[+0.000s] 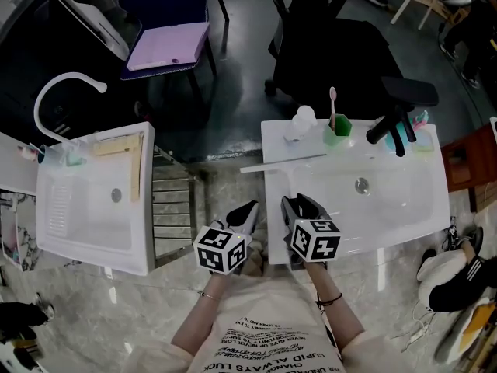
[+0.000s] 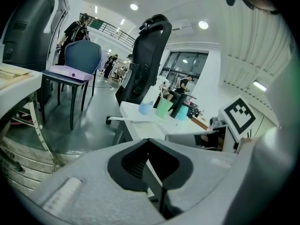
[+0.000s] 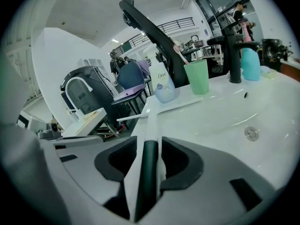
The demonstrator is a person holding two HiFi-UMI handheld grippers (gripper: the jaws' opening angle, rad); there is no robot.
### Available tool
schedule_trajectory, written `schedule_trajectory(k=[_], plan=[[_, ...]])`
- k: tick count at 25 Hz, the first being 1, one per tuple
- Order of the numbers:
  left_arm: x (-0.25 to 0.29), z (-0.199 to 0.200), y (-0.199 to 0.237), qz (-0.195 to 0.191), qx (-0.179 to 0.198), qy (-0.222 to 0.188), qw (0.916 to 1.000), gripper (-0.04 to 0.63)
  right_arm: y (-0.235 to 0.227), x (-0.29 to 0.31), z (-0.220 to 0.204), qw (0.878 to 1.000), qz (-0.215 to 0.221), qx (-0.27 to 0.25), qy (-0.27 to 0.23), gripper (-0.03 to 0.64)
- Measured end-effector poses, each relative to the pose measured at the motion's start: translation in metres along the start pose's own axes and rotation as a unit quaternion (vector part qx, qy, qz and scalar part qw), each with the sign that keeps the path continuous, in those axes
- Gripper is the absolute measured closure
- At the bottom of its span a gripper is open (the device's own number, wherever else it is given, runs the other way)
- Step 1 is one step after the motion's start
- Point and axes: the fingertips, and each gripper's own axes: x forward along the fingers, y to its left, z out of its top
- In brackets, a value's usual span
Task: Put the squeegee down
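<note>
The white T-shaped plastic squeegee (image 1: 284, 162) with a dark grip strip lies on the glossy white basin counter (image 1: 411, 208). Its blade sits across the rear rim at 12 o'clock from the right gripper (image 1: 300, 207), and the handle runs back toward 6 o'clock between that gripper's jaws. Those jaws stand wide apart with a gap on either side of the handle, so nothing is clamped and the squeegee looks set down. The left gripper (image 1: 244, 213), at 9 o'clock of the right, has its jaws together and empty. To finish cleanly, I would draw the right gripper straight back along the handle's line with the jaws wide. The blade's end overhangs the counter's edge toward 10 o'clock, and a dragged handle could swing it off.
</note>
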Motion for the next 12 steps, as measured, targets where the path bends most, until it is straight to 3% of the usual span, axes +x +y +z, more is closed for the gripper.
schedule_trajectory(k=[12], plan=[[-0.008, 0.036, -0.015, -0.018, 0.049, -0.043, 0.9977, 0.574, 0.000, -0.030, 0.033, 0.997, 0.006, 0.008, -0.074, 0.493]])
